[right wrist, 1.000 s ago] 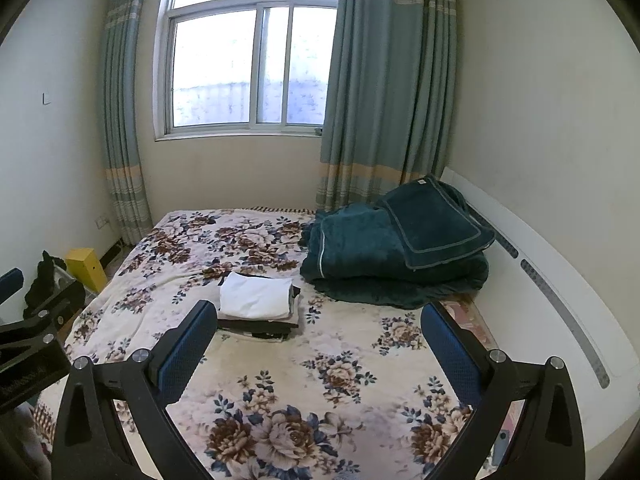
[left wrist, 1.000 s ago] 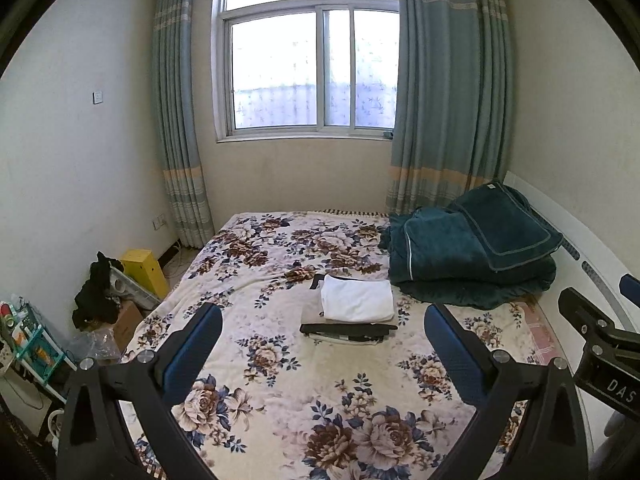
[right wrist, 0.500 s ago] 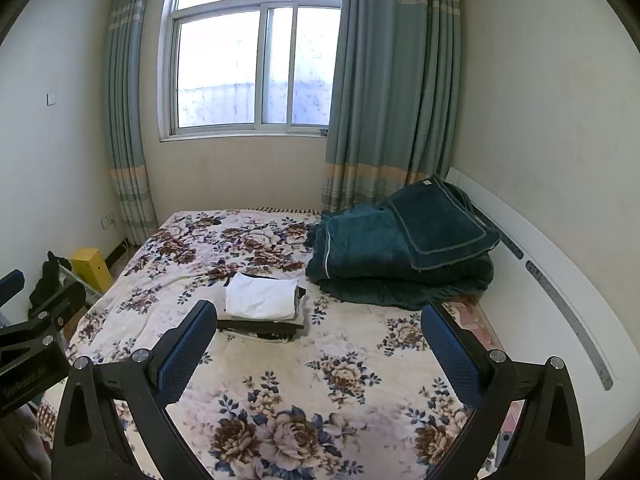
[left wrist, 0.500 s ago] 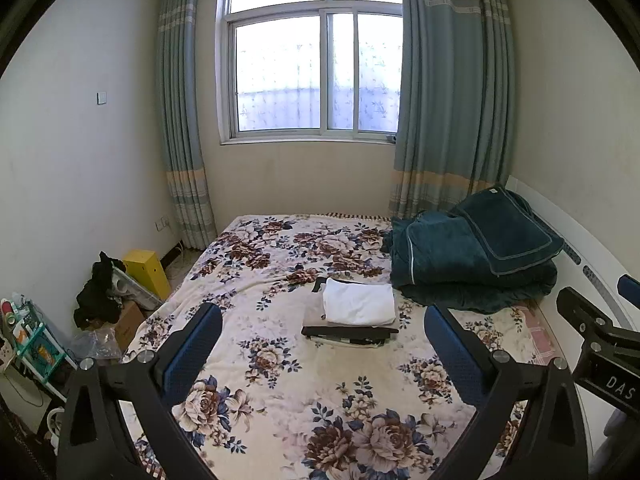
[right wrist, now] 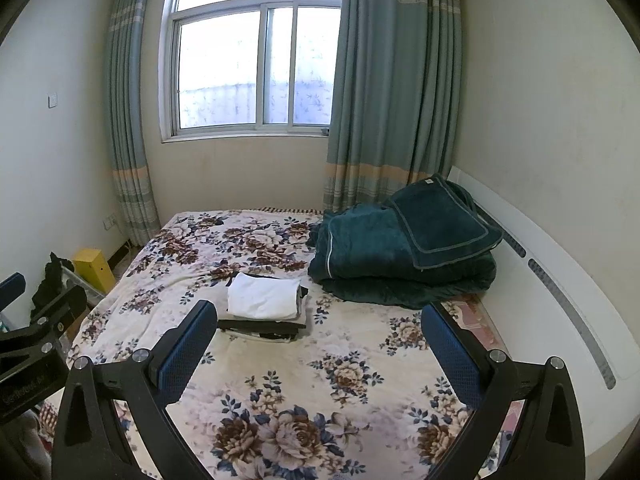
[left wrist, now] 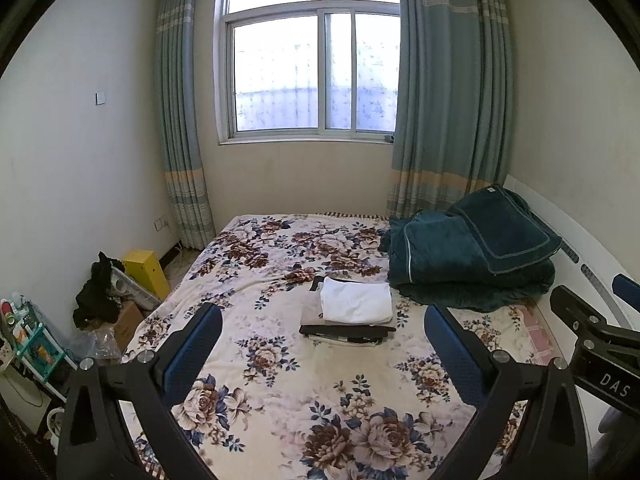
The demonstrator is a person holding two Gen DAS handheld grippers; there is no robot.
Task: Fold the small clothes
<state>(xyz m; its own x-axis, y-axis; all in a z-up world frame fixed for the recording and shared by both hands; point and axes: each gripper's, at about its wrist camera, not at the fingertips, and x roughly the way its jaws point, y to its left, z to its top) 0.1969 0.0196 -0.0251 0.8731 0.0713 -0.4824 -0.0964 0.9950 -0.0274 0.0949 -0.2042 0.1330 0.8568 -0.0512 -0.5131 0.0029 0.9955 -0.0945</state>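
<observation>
A stack of folded small clothes (left wrist: 352, 312) lies in the middle of the floral bed (left wrist: 280, 392), a white piece on top, beige and black pieces under it. It also shows in the right wrist view (right wrist: 266, 306). My left gripper (left wrist: 322, 344) is open and empty, held above the bed's near part, well short of the stack. My right gripper (right wrist: 318, 346) is open and empty, beside the left one and also short of the stack. The right gripper shows at the right edge of the left wrist view (left wrist: 596, 332).
A folded dark green blanket (left wrist: 472, 256) lies on the bed's right side by the white headboard (right wrist: 560, 280). A yellow box (left wrist: 146, 272), black clothing and cluttered shelves stand on the floor at left. A window with curtains is behind the bed.
Both grippers have drawn back and risen slightly; the stack looks a little farther and lower in both views. Both stay open and empty.
</observation>
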